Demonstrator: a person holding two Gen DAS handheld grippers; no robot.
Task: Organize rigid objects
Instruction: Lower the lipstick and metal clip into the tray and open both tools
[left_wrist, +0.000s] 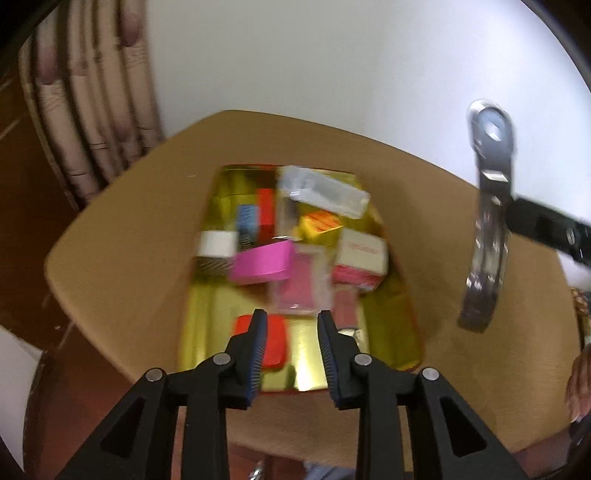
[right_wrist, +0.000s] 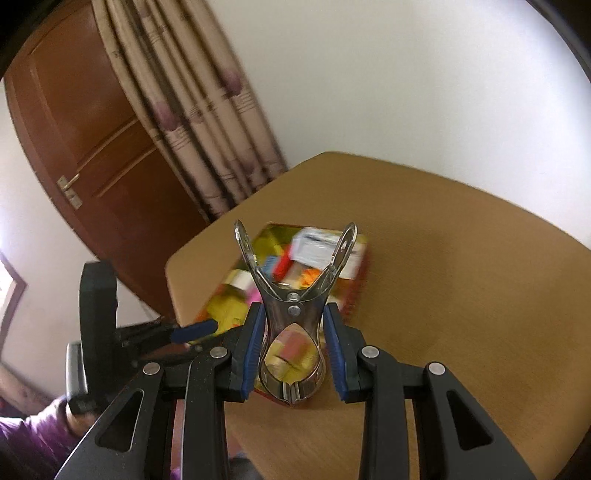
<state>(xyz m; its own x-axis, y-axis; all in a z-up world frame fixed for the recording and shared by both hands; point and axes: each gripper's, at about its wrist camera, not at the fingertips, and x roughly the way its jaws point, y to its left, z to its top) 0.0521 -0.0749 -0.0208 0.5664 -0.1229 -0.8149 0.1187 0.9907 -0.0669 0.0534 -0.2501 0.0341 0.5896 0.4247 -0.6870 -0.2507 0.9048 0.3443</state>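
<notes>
Right hand-held gripper (right_wrist: 293, 345) pinches metal clip (right_wrist: 291, 325) | left hand-held gripper (left_wrist: 291, 350) half open, empty | risk: slick clip slips before crowded gold box (left_wrist: 207, 295) ahead.

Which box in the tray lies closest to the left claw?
The flat red box, alone at the gold tray's near end, partly behind the left claw; the others cluster farther back.

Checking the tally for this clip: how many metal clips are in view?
1. The metal clip is held between the right gripper fingers, above the table beside the gold tray. More could be hidden under the tray's boxes.
</notes>
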